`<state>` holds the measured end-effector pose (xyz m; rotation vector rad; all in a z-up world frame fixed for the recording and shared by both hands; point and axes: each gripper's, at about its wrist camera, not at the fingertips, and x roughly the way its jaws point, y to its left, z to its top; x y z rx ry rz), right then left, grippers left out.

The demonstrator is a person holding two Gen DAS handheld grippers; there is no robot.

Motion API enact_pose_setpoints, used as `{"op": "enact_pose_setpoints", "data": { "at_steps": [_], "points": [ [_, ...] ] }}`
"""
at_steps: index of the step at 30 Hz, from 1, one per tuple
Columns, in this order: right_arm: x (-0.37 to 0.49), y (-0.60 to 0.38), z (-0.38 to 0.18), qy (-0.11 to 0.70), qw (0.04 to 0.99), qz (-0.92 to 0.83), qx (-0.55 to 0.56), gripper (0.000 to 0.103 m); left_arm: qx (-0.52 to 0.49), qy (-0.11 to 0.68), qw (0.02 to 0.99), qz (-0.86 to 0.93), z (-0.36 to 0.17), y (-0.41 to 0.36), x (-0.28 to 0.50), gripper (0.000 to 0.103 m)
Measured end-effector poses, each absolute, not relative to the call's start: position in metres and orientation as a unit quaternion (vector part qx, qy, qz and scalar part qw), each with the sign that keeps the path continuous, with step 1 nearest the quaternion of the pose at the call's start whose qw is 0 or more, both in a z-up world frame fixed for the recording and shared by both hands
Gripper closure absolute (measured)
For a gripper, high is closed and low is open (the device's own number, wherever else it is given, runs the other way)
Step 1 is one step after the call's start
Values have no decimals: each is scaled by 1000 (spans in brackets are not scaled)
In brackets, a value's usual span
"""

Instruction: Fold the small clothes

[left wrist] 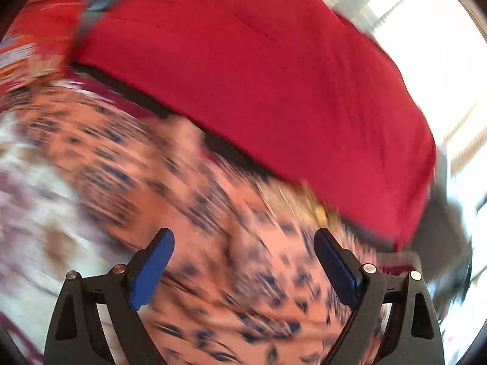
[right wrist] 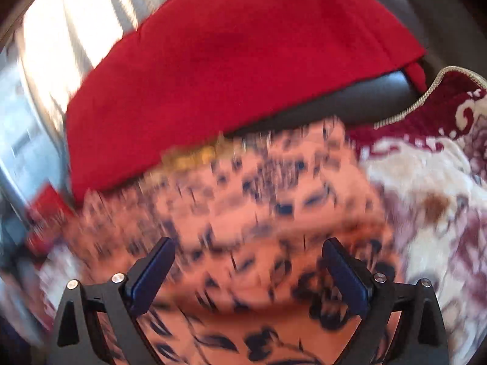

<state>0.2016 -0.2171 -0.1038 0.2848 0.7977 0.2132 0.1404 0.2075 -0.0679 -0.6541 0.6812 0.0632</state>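
A pink garment with a dark blue pattern (left wrist: pixel 213 228) lies on a patterned blanket, blurred by motion; it also shows in the right wrist view (right wrist: pixel 258 213). My left gripper (left wrist: pixel 243 252) is open just above it, blue pads apart, nothing between them. My right gripper (right wrist: pixel 248 261) is open over the same garment, with nothing held. Whether either touches the cloth I cannot tell.
A large red cushion or cloth (left wrist: pixel 258 76) lies beyond the garment on a dark seat (right wrist: pixel 365 97); it also shows in the right wrist view (right wrist: pixel 228 60). A white and maroon blanket (right wrist: pixel 426 182) lies under the garment. Bright windows (left wrist: pixel 411 15) stand behind.
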Motion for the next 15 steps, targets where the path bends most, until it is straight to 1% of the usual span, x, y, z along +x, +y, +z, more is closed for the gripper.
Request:
{"op": "enact_pose_setpoints", "data": {
  "at_steps": [3, 5, 7, 9, 15],
  "points": [
    [207, -225, -104, 385, 903, 106, 158, 4, -391, 316, 856, 124, -74, 295, 140, 10],
    [205, -228, -105, 387, 901, 109, 161, 4, -443, 326, 818, 169, -94, 347, 146, 11],
    [206, -226, -106, 389, 902, 107, 152, 2, -475, 346, 784, 200, -116, 387, 154, 11],
    [208, -224, -105, 389, 903, 108, 147, 1, -482, 346, 776, 212, -126, 407, 160, 14],
    [206, -223, -106, 387, 904, 110, 147, 0, -483, 340, 774, 228, -128, 428, 178, 14]
  ]
}}
